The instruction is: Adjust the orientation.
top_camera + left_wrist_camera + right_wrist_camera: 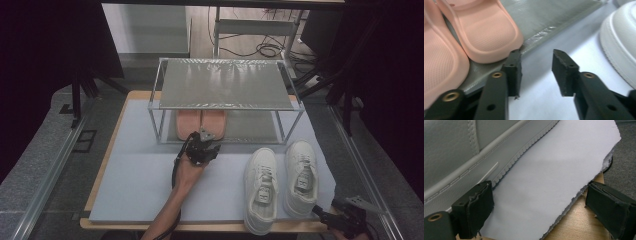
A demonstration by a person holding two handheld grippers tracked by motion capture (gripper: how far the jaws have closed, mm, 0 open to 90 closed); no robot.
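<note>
High view: a metal rack (pixel 227 85) stands at centre frame on a grey mat (pixel 140 180). A pair of pink slippers (pixel 201 122) lies side by side on the rack's lower shelf, toes toward the front edge, apparently stowed there. The left gripper (pixel 202 137) sits just in front of them at centre. A pair of white sneakers (pixel 282 182) rests on the mat at lower right, likely next for shelving. The right gripper (pixel 345 215) waits at the lower right corner, beside the sneakers' heels.

Left gripper view: jaws part-open, nothing between them; the left jaw is close by a slipper (pixel 486 32) toe at upper left, contact unclear. The grip looks released.

Right gripper view: jaws wide and empty, a sneaker (pixel 461 152) side at upper left, the left jaw just beside its sole.
</note>
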